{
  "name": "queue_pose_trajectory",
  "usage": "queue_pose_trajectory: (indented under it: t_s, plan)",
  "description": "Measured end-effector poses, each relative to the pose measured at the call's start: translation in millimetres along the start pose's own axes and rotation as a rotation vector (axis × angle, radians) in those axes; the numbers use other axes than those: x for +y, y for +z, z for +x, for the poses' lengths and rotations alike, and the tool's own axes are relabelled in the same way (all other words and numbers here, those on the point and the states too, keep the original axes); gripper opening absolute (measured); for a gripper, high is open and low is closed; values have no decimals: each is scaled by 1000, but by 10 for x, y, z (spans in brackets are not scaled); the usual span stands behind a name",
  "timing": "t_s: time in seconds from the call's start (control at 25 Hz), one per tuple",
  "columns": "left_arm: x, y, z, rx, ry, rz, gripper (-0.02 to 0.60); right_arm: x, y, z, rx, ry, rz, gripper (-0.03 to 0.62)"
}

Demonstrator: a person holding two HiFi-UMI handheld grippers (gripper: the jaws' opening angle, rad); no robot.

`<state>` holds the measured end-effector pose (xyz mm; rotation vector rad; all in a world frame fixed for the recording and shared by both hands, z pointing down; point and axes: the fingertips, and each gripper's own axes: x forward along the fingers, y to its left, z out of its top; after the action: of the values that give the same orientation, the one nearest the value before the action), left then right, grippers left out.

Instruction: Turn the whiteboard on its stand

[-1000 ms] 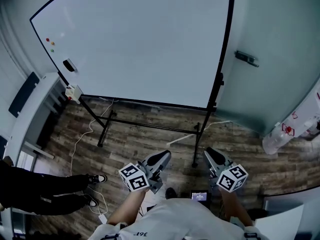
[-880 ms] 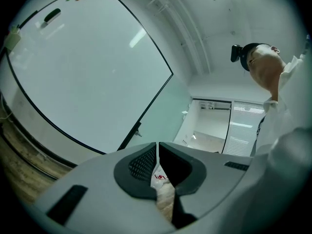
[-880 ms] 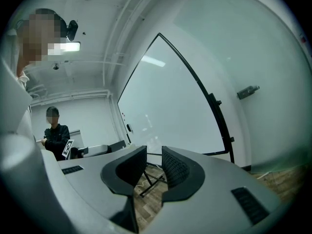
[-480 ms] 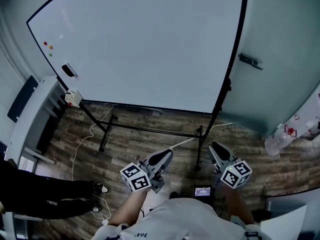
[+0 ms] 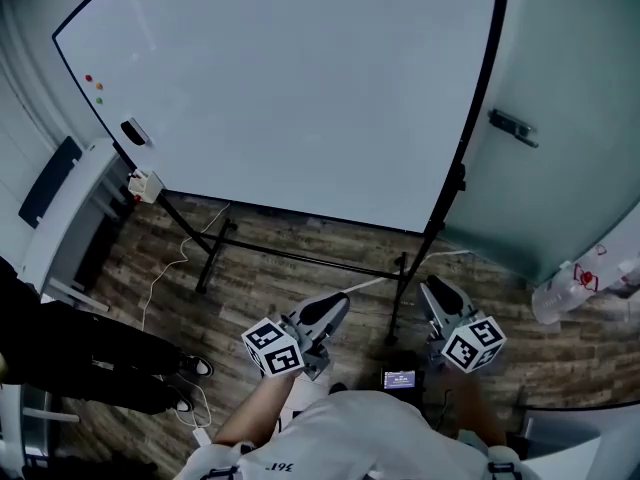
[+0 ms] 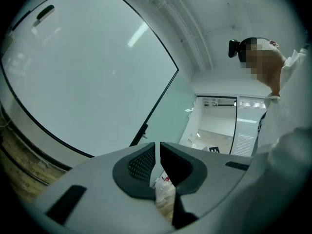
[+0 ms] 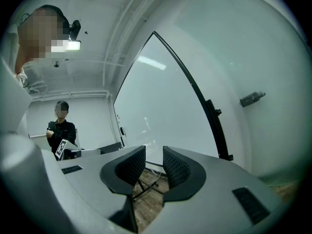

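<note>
The big whiteboard (image 5: 290,88) hangs tilted on its black stand (image 5: 300,258), filling the upper part of the head view; an eraser (image 5: 132,131) and small magnets (image 5: 93,86) sit at its left edge. My left gripper (image 5: 335,303) is held low in front of the stand's crossbar, well short of the board (image 6: 83,77); its jaws (image 6: 157,150) are nearly together with nothing between them. My right gripper (image 5: 432,288) hovers near the stand's right leg. Its jaws (image 7: 154,155) have just been opening and stand apart, empty, pointing at the board's right edge (image 7: 161,106).
A person in black (image 5: 90,353) stands at the left beside a white cabinet (image 5: 60,218). A power strip (image 5: 145,185) and a cable (image 5: 165,268) lie by the stand's left leg. A glass wall with a handle (image 5: 513,126) and a plastic-wrapped object (image 5: 585,278) are at the right.
Both grippers have edged forward toward the stand. The board's right edge sits further right in the head view. The person at the left has shifted their feet.
</note>
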<state>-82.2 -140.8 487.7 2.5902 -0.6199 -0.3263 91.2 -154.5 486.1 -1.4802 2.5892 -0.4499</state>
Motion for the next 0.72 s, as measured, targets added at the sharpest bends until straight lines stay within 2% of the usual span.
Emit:
queue_pose_trajectory:
  t_s: [0.44, 0.72]
  plan:
    - [136, 42, 1037, -60, 110, 6, 32, -1014, 448, 207, 39, 83, -63, 110]
    - [211, 80, 1523, -85, 159, -13, 31, -1423, 649, 364, 71, 145, -86, 115]
